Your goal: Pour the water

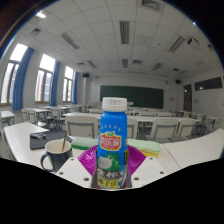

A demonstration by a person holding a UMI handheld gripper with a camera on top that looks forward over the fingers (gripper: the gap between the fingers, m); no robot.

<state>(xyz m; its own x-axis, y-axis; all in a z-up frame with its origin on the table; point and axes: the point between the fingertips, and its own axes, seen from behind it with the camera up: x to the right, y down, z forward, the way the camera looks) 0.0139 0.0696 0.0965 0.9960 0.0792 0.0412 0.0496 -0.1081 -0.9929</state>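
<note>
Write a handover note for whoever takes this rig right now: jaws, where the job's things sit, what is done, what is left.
Gripper: jaws closed on the lower body of the blue-capped bottle, which stands upright between the pads.
Dark mug: on the white table, beside the bottle; its contents cannot be seen.
Done: the bottle is grasped.
Left: the cap looks to be on still, so no pouring seems possible yet; open it, carry the bottle over the mug, tilt and pour.

One view only, riding on the gripper (112, 170) and facing forward along its fingers; it sits low at table height, very near the bottle (113, 140), with rows of desks and the ceiling beyond
</note>
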